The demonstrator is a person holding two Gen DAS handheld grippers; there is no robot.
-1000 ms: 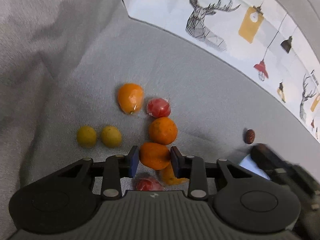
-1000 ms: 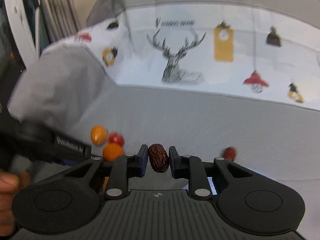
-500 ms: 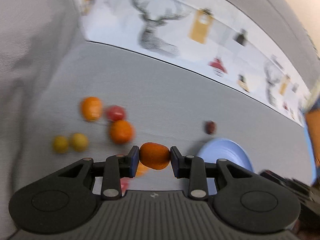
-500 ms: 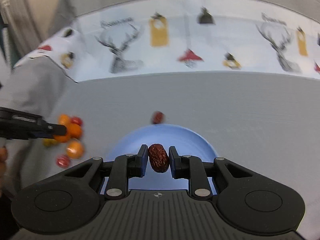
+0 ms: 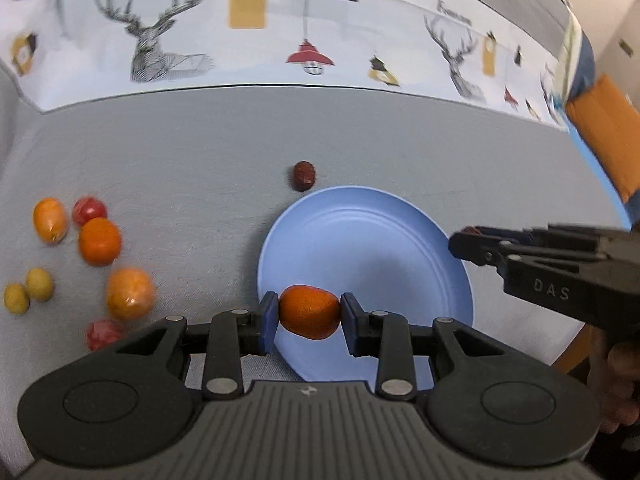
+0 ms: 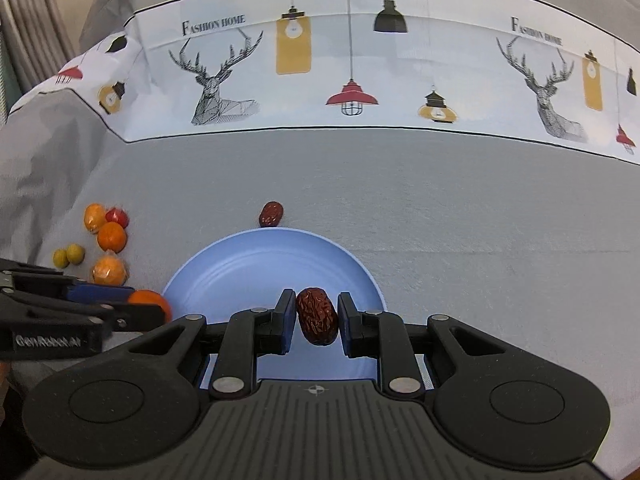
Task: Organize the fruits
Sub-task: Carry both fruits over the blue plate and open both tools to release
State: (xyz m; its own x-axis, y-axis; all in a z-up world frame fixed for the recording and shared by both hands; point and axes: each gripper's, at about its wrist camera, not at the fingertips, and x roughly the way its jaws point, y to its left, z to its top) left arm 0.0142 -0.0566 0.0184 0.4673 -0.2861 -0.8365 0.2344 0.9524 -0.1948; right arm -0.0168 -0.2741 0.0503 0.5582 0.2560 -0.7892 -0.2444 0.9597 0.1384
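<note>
My left gripper (image 5: 309, 317) is shut on an orange kumquat (image 5: 309, 312) and holds it over the near left rim of the empty blue plate (image 5: 372, 248). My right gripper (image 6: 313, 317) is shut on a wrinkled red date (image 6: 316, 314) above the plate's near part (image 6: 248, 268). The right gripper also shows at the right of the left wrist view (image 5: 560, 272). The left gripper shows at the left of the right wrist view (image 6: 120, 310). A second red date (image 5: 304, 175) lies on the cloth just beyond the plate's far rim.
A cluster of orange kumquats (image 5: 100, 241), red cherry tomatoes (image 5: 89, 209) and two small yellow-green fruits (image 5: 39, 283) lies on the grey cloth left of the plate. A white printed cloth band (image 6: 352, 80) runs across the back. An orange cushion (image 5: 600, 136) sits far right.
Both grippers swung right from the fruit pile with their fruits and now hang over the blue plate. The pile has slid to the left of both views.
</note>
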